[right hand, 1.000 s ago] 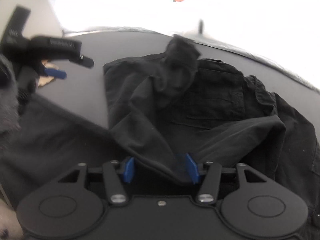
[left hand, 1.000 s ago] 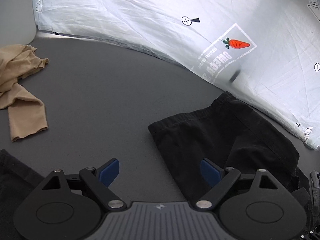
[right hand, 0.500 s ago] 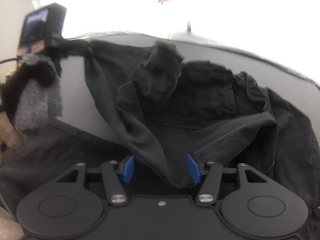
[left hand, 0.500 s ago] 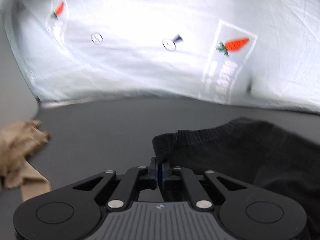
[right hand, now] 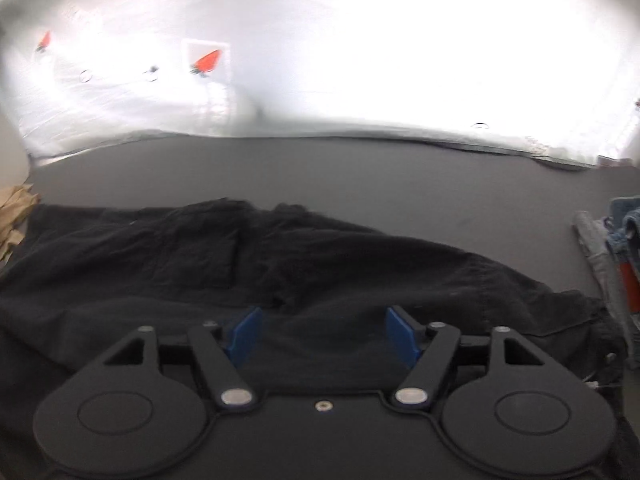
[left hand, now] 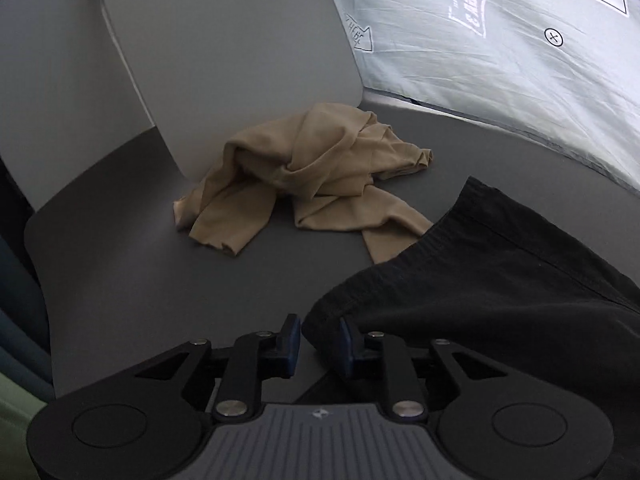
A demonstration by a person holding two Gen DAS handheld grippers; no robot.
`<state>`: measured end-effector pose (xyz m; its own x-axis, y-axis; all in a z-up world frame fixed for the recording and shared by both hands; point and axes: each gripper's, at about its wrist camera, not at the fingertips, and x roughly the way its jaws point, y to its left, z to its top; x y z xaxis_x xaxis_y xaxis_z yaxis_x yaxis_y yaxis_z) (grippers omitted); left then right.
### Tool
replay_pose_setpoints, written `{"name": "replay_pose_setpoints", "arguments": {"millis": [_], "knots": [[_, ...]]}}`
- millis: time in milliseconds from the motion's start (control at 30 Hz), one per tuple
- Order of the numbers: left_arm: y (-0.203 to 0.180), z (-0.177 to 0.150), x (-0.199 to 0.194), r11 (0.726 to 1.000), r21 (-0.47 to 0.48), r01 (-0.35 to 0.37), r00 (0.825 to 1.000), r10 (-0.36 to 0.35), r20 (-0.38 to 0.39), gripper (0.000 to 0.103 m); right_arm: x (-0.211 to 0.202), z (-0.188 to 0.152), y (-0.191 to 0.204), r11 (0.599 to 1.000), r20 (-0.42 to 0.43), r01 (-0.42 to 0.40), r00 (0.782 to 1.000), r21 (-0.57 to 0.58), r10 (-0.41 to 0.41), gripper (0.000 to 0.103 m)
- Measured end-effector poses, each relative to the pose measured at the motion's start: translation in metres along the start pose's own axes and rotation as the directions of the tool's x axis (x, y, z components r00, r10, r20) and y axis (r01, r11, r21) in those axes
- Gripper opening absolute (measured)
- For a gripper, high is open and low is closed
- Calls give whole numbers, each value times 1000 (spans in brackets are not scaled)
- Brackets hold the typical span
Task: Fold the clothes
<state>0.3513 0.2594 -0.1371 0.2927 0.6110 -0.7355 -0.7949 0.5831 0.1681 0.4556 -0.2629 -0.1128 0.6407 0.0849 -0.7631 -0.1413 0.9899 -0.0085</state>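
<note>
A black pair of trousers (right hand: 280, 264) lies spread across the dark grey table (right hand: 360, 176). In the left wrist view its black corner (left hand: 500, 280) reaches between the blue pads. My left gripper (left hand: 319, 338) stands partly open, the pads a small gap apart with the fabric edge between them, not pinched. My right gripper (right hand: 322, 334) is wide open, low over the trousers, with nothing between its pads.
A crumpled tan garment (left hand: 312, 184) lies on the table to the left of the trousers, against a pale grey upright panel (left hand: 224, 52). A white printed sheet (right hand: 320, 60) hangs behind the table. More clothes (right hand: 616, 256) lie at the right edge.
My left gripper was shut on the trousers' corner and has opened a little, having swung left. My right gripper has let go of the fabric and opened wide; the trousers now lie flat.
</note>
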Motion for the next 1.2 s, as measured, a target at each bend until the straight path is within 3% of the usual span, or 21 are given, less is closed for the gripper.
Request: {"name": "replay_pose_setpoints", "arguments": {"millis": [33,200,400,467,567,633,733,800,867,900,933,1000,1200], "knots": [[-4,-4,-6,1000,3,26,1000,-26,2,41,2,3,-14,999,5,34,999,26,-34,74],[-53,-10,-34,976,96,193,980,-196,23,47,26,19,-81,971,-12,206,978,120,-207,76],[-147,-20,-64,873,297,388,913,-407,3,53,75,26,-165,894,-93,385,923,228,-374,81],[-168,-27,-74,837,336,432,892,-452,-22,55,96,24,-192,868,-142,399,917,296,-373,81],[-194,-39,-90,782,388,488,860,-507,-61,55,120,22,-212,875,-174,344,938,341,-301,83],[-203,-48,-100,755,428,497,850,-522,-67,55,129,21,-203,922,-178,292,951,255,-252,92],[-207,-60,-117,727,477,494,843,-534,-59,55,129,14,-186,965,-150,246,961,87,-231,93],[-204,-66,-127,717,486,500,838,-543,-61,56,121,5,-185,977,-129,207,972,59,-198,92],[-198,-71,-132,718,467,516,833,-547,-81,57,115,-4,-184,981,-118,193,975,29,-189,82],[-195,-72,-133,721,455,523,833,-546,-90,57,113,-10,-182,979,-107,202,974,3,-200,61],[-191,-74,-135,725,445,526,832,-546,-95,57,110,-15,-178,965,-93,256,961,-50,-260,33],[-184,-79,-143,733,430,527,833,-545,-93,57,93,-23,-166,958,-52,271,960,-90,-276,20],[-158,-101,-172,746,429,510,840,-538,-64,57,-4,-72,-107,926,149,346,934,-153,-325,15]]}}
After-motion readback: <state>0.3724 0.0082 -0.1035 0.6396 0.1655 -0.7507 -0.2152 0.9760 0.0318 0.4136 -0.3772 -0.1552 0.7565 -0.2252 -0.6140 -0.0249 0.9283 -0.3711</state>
